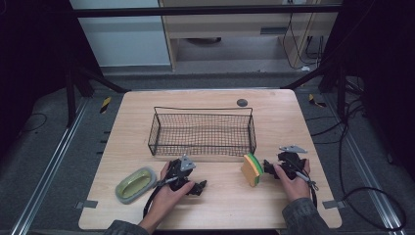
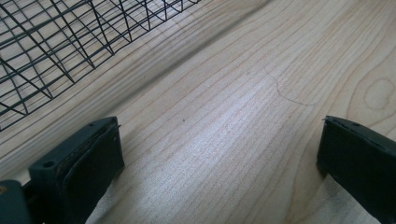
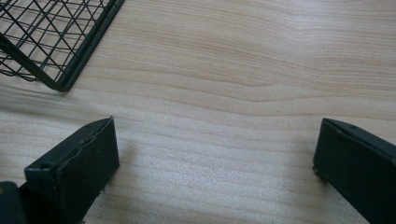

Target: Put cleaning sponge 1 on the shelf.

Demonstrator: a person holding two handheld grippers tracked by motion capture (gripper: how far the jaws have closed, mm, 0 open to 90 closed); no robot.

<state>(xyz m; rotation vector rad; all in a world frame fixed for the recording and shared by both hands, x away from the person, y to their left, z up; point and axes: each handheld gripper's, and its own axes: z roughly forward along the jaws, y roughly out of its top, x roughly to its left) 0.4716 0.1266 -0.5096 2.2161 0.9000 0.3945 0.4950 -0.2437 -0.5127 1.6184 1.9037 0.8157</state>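
A black wire basket (image 1: 203, 131) stands empty in the middle of the wooden table (image 1: 274, 110). Near the front left lies a green soap dish (image 1: 135, 184). A yellow and green sponge (image 1: 252, 169) stands on edge at the front right. My left gripper (image 1: 199, 186) rests on the table in front of the basket, open, right of the dish. My right gripper (image 1: 269, 168) sits just right of the sponge, also open. In the left gripper view, the left gripper (image 2: 219, 123) has only bare wood between its jaws. The right gripper (image 3: 217, 123) likewise spans bare wood.
The basket's mesh (image 2: 56, 42) fills the upper left of the left gripper view, and a basket corner (image 3: 60, 46) sits at the upper left of the right gripper view. A small dark disc (image 1: 242, 102) lies behind the basket. Cables trail on the floor at the right.
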